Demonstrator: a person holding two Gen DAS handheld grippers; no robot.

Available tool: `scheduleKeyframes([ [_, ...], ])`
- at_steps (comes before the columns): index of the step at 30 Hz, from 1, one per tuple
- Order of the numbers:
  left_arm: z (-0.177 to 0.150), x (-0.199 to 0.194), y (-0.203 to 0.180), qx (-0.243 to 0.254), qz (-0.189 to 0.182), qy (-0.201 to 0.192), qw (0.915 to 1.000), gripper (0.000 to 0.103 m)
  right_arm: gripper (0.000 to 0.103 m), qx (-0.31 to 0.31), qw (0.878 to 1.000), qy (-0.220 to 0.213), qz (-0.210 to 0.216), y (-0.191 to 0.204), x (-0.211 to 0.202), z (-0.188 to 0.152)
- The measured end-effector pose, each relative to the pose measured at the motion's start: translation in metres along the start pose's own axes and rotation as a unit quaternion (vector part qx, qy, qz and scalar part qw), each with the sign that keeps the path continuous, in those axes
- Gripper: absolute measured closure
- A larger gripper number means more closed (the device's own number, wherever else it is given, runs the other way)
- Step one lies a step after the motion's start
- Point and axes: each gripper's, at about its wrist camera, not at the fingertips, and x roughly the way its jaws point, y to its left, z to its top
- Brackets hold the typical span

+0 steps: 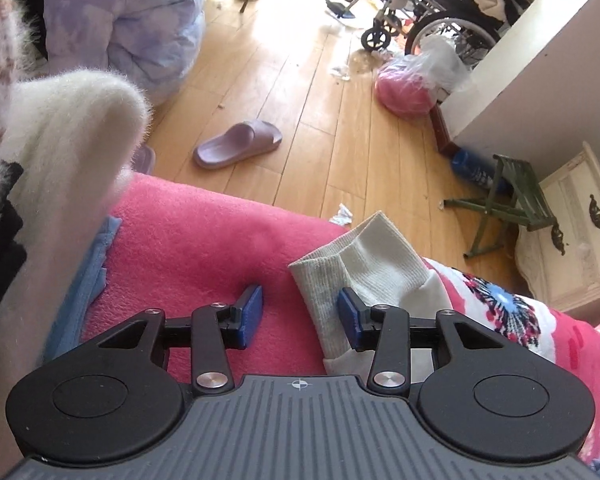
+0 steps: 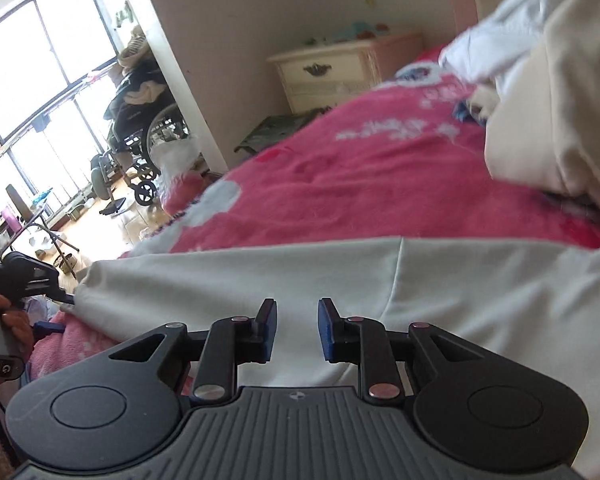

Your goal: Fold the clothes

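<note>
A white garment (image 2: 460,292) lies stretched across the pink blanket (image 2: 360,184). Its ribbed cuff end (image 1: 364,268) shows in the left wrist view. My left gripper (image 1: 300,314) is open and straddles the cuff's edge: the right pad (image 1: 347,312) is over the fabric and the left pad (image 1: 253,312) over the blanket, with neither pressing. The right wrist view shows that same left gripper (image 2: 62,314) at the garment's left end, held by a hand (image 2: 4,316). My right gripper (image 2: 296,328) hovers low over the garment's middle, open with nothing pinched.
A fluffy white sweater (image 1: 72,128) and a blue cloth (image 1: 88,272) lie at the left. A heap of white clothes (image 2: 548,100) sits on the bed's far right. On the floor are a person in a lavender jacket (image 1: 132,32), a slipper (image 1: 236,144), a wheelchair (image 1: 432,12), a green stool (image 1: 508,204) and a nightstand (image 1: 572,232).
</note>
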Motion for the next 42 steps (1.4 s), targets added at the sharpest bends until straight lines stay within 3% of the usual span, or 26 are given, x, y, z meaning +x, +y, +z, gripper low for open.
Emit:
scheduleKeyframes([
  [4, -0.006, 0.008, -0.013, 0.036, 0.005, -0.026, 0.9990, 0.068, 0.079, -0.018, 0.999, 0.023, 0.014, 0.008, 0.021, -0.014],
  [6, -0.007, 0.008, -0.015, 0.048, 0.001, -0.037, 0.9982, 0.084, 0.080, -0.025, 0.998, 0.059, -0.005, 0.009, 0.039, -0.025],
  [8, -0.008, 0.006, -0.018, 0.058, -0.008, -0.047, 0.9972, 0.097, 0.083, -0.019, 0.998, 0.052, -0.007, 0.005, 0.045, -0.035],
  [12, -0.007, 0.000, -0.022, 0.058, -0.041, -0.065, 0.9954, 0.101, 0.083, 0.008, 0.998, 0.057, -0.005, 0.001, 0.042, -0.032],
  [18, 0.000, -0.028, -0.028, 0.064, -0.129, -0.076, 0.9866, 0.101, 0.083, 0.003, 0.998, 0.062, -0.013, 0.005, 0.042, -0.030],
  [23, -0.012, -0.071, -0.041, 0.109, -0.238, -0.072, 0.9623, 0.101, 0.083, 0.013, 0.998, 0.062, -0.014, 0.004, 0.042, -0.029],
  [26, -0.033, -0.102, -0.048, 0.148, -0.317, -0.054, 0.9352, 0.101, 0.083, 0.026, 0.998, 0.063, -0.016, 0.003, 0.043, -0.027],
  [28, -0.053, -0.124, -0.050, 0.186, -0.374, -0.038, 0.9077, 0.101, 0.083, 0.052, 0.997, 0.061, -0.007, -0.003, 0.040, -0.025],
  [33, -0.116, -0.176, -0.041, 0.303, -0.498, 0.006, 0.8125, 0.101, 0.080, 0.160, 0.985, 0.032, 0.056, -0.042, 0.000, -0.023],
  [36, -0.153, -0.193, -0.025, 0.367, -0.536, 0.040, 0.7592, 0.101, 0.080, 0.223, 0.970, 0.006, 0.095, -0.078, -0.048, -0.033],
  [38, -0.175, -0.199, -0.011, 0.406, -0.548, 0.059, 0.7290, 0.101, 0.080, 0.251, 0.963, -0.007, 0.097, -0.102, -0.084, -0.050],
  [40, -0.193, -0.191, 0.001, 0.432, -0.544, 0.094, 0.7130, 0.101, 0.080, 0.283, 0.955, -0.014, 0.090, -0.127, -0.119, -0.071],
  [42, -0.213, -0.175, 0.013, 0.454, -0.518, 0.139, 0.7111, 0.101, 0.080, 0.318, 0.945, -0.012, 0.072, -0.149, -0.145, -0.098],
])
